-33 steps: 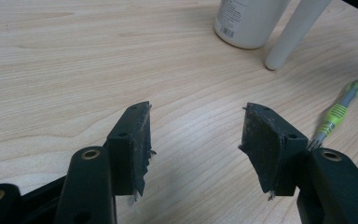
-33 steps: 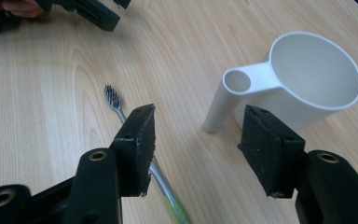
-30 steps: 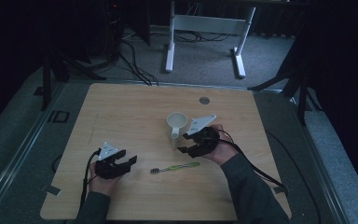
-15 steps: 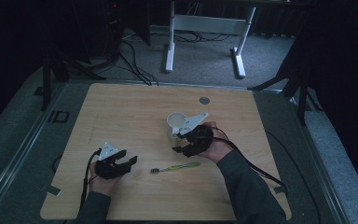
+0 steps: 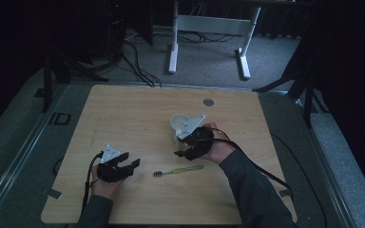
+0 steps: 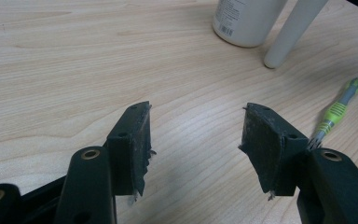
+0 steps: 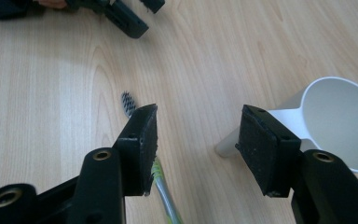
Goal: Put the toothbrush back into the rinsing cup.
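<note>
The right gripper (image 5: 184, 151) hangs mid-table, its jaws wide and just closing a little on nothing, over the toothbrush (image 5: 177, 170) (bristles pointing left). A white cup (image 5: 177, 123) stands just behind. The left gripper (image 5: 128, 165) rests open and empty near the front-left corner.

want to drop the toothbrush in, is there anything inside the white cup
In the right gripper view the white cup looks empty: its open mouth shows bare white inner wall. The right gripper's jaw covers its lower rim and the bottom is out of sight. The toothbrush lies on the table.
</note>
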A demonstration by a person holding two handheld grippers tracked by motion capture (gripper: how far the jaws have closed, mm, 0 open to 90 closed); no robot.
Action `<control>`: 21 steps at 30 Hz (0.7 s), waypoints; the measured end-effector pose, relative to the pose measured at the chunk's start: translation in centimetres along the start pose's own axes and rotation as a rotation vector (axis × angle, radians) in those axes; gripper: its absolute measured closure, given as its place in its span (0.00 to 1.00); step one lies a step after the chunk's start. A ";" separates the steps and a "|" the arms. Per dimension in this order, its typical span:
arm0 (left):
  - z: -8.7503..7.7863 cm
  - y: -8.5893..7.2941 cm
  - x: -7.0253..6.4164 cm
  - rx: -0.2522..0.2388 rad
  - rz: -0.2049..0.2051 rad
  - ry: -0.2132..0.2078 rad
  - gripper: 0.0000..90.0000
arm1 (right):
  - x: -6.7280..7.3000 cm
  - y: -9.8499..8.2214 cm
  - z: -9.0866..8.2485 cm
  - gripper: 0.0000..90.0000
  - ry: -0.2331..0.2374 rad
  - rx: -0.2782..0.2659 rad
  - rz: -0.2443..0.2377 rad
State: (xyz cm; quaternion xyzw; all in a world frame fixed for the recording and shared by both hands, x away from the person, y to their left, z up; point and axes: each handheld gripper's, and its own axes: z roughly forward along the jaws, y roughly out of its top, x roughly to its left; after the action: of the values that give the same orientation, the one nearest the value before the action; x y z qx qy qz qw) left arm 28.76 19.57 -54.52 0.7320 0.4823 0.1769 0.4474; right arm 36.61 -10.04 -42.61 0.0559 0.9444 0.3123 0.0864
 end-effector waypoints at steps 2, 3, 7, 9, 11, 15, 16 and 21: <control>0.0 0.0 0.0 0.000 0.000 0.000 0.48 | 0.0 0.0 0.1 0.53 0.005 0.007 -0.012; 0.0 0.0 0.0 0.000 0.000 0.000 0.48 | 0.0 0.0 0.2 0.53 0.008 0.012 -0.011; 0.0 0.0 0.0 0.000 0.001 0.000 0.48 | 0.1 -0.1 0.5 0.55 0.022 0.038 -0.021; 0.0 0.0 0.0 0.000 0.001 0.000 0.48 | 0.2 -0.1 0.7 0.56 0.030 0.050 -0.029; 0.0 0.0 0.0 -0.001 -0.002 0.001 0.48 | 0.2 -0.1 0.8 0.56 0.038 0.064 -0.036; 0.0 0.0 0.0 0.001 0.001 0.000 0.48 | 0.1 -0.2 1.0 0.56 0.047 0.086 -0.040; 0.0 0.0 0.0 0.001 0.001 0.000 0.48 | 0.1 -0.2 1.0 0.56 0.049 0.091 -0.040; 0.0 0.0 0.0 -0.001 -0.002 0.000 0.48 | -0.1 -0.3 1.4 0.56 0.063 0.119 -0.047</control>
State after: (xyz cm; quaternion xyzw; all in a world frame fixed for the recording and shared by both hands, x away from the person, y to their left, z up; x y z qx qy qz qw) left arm 28.75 19.60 -54.50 0.7314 0.4831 0.1767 0.4478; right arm 36.98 -9.50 -43.92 0.0289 0.9646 0.2551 0.0605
